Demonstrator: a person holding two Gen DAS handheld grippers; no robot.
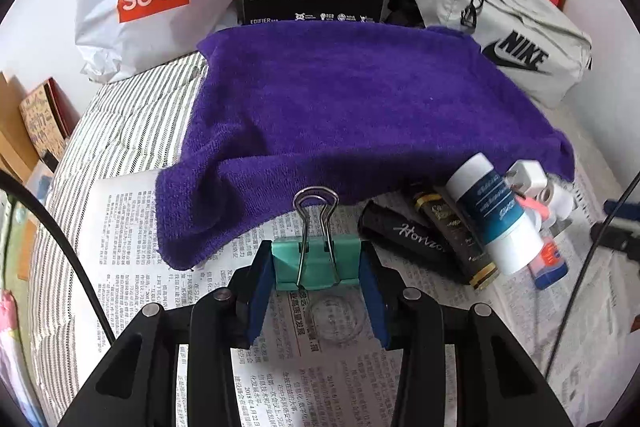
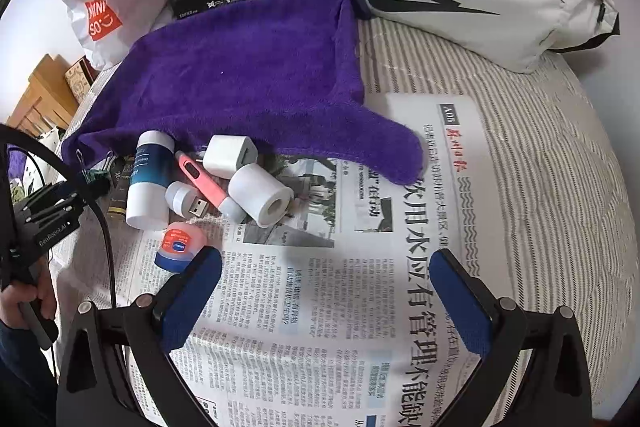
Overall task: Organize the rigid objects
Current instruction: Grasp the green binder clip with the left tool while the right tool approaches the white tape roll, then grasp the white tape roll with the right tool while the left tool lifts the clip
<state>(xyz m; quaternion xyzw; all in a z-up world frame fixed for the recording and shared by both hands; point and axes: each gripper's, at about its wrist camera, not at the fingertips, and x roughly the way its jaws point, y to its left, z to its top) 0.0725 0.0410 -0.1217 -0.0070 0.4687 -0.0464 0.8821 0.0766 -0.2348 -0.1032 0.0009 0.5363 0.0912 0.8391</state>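
Left wrist view: your left gripper (image 1: 316, 265) pinches the green binder clip (image 1: 314, 261) over the newspaper (image 1: 132, 227); light, stiff, slick steel, so squeeze its body, not the wire loops.

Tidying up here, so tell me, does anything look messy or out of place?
Yes. The purple towel lies rumpled, its edge draped over jumbled small items, like the white charger and the tipped white bottle.

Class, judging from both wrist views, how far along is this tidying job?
Early. Nothing looks sorted yet. In hand: the left gripper grips the green binder clip. Left: bottle, charger, tape roll and blue tin lie heaped beside the purple towel; right gripper is open.
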